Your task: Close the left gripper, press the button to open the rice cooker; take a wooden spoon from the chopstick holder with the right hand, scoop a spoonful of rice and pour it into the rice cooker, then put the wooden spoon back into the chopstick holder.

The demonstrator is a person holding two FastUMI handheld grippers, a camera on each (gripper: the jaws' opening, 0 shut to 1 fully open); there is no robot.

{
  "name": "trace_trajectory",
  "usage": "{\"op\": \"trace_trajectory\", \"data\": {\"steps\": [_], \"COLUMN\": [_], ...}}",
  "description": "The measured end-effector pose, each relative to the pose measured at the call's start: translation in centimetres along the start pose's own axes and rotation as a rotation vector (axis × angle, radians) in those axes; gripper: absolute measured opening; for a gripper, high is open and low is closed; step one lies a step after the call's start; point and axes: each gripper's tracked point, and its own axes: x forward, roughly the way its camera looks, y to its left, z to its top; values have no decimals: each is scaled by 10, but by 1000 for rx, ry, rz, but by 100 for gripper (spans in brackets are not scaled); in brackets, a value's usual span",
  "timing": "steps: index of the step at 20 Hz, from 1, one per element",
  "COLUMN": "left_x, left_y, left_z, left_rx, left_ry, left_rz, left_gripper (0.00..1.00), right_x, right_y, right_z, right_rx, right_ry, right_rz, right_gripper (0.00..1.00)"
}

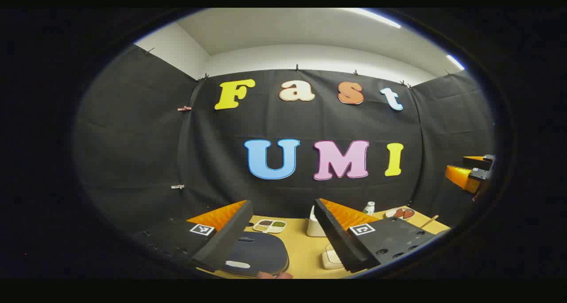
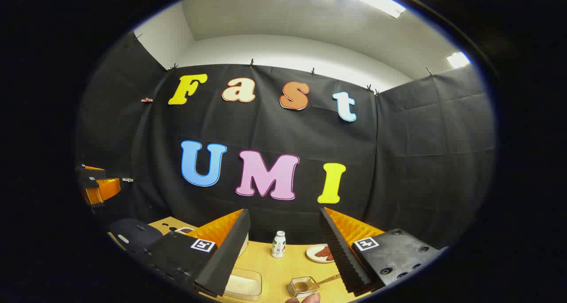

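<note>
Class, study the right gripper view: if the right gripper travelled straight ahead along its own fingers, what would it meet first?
Probably nothing on the table: the right gripper points above the small white bottle, so the black cloth wall behind seems first, though depth is unclear.

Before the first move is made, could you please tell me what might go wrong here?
The left hand-held gripper is open above the dark rice cooker; pressing like this, the button could slip between the fingers. The small bottle and plate stand ahead of the right hand-held gripper and could be knocked.
</note>
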Motion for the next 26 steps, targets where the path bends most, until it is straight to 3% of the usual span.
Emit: {"op": "trace_trajectory", "data": {"steps": [4,23,24,26], "left_x": [-4,-8,-9,-11], "left_y": [5,10,11,14], "left_z": [-1,-1,0,0], "left_rx": [1,11,12,14], "left_ry": [4,12,12,15], "left_rz": [7,5,4,-4], "left_gripper": [92,95,92,75], "right_x": [-4,-8,-7,-7], "right_y": [3,4,4,4], "right_z": [4,7,6,7], "right_rx": [1,-6,-7,-9], "right_ry": [-7,-10,-10,-13], "right_rz": [0,-8,-8,-7], "right_gripper": [97,97,97,97]}}
